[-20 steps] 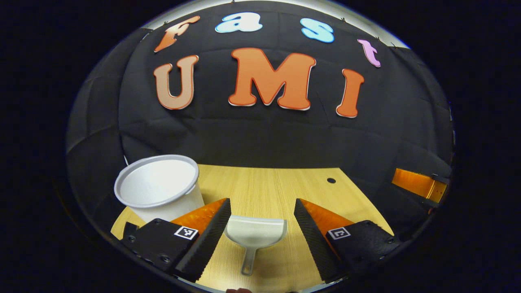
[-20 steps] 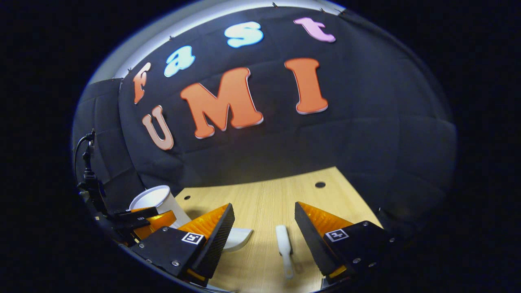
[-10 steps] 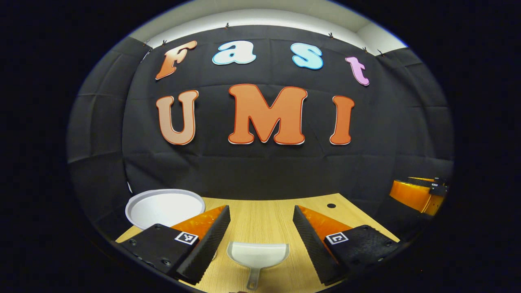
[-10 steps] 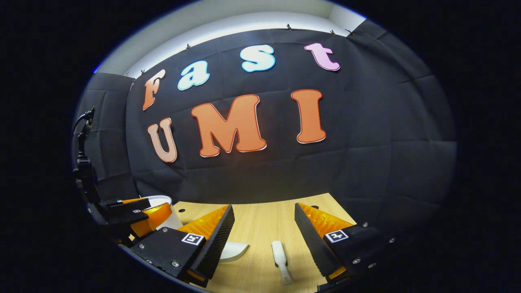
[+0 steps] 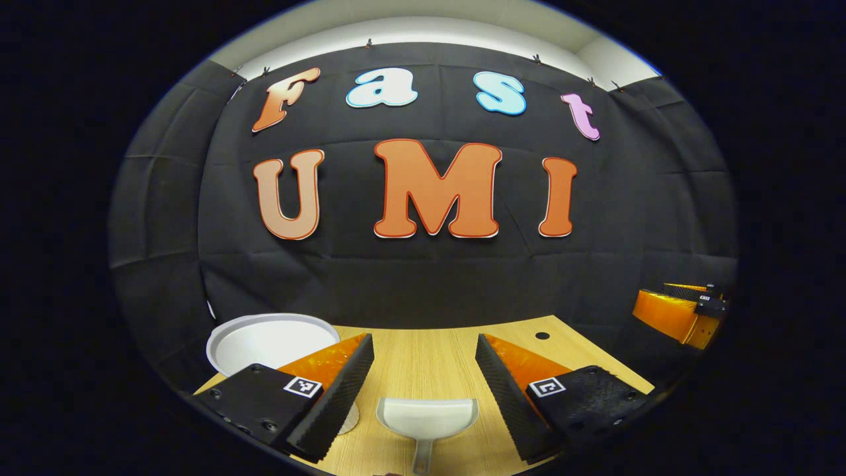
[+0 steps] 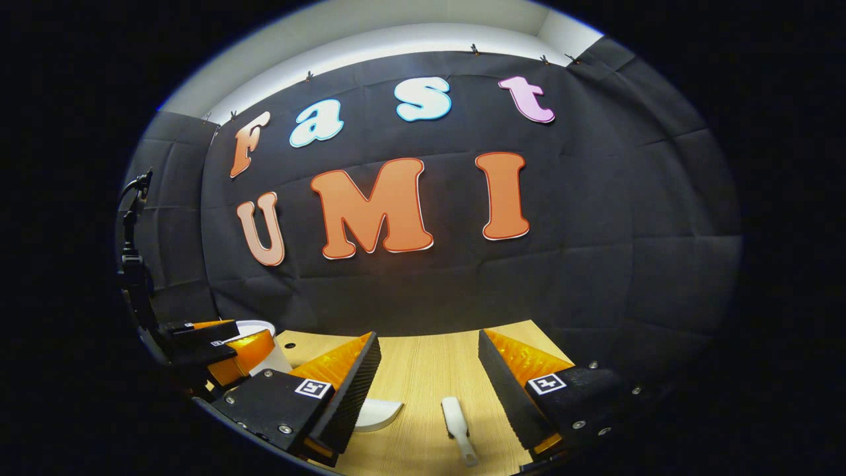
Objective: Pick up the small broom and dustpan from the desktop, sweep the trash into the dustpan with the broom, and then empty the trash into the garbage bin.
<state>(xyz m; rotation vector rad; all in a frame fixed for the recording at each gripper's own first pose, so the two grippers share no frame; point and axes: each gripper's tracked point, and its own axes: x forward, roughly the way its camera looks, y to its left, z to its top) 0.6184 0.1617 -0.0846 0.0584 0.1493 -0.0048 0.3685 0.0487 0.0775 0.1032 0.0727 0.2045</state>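
A small white dustpan [image 5: 427, 418] lies flat on the wooden desk [image 5: 423, 354], handle toward me, just below and between the fingers of my left gripper [image 5: 423, 383], which is open and holds nothing. A white bin [image 5: 268, 342] stands at the desk's left, partly behind my left finger. In the right gripper view a small white broom [image 6: 457, 423] lies on the desk between the fingers of my right gripper [image 6: 428, 387], also open and apart from it. The dustpan's edge [image 6: 378, 411] shows beside the left finger there, and the bin [image 6: 271, 350] stands behind the other gripper [image 6: 211, 344].
The black cloth wall closes the desk's far side. Round holes [image 5: 542, 336] mark the desk near its far right corner. The right gripper [image 5: 674, 311] hangs at the far right edge of the left gripper view.
Both views have tilted upward and drawn back: the desk, bin, dustpan and broom have slid lower in the frames. Both grippers have stayed open.
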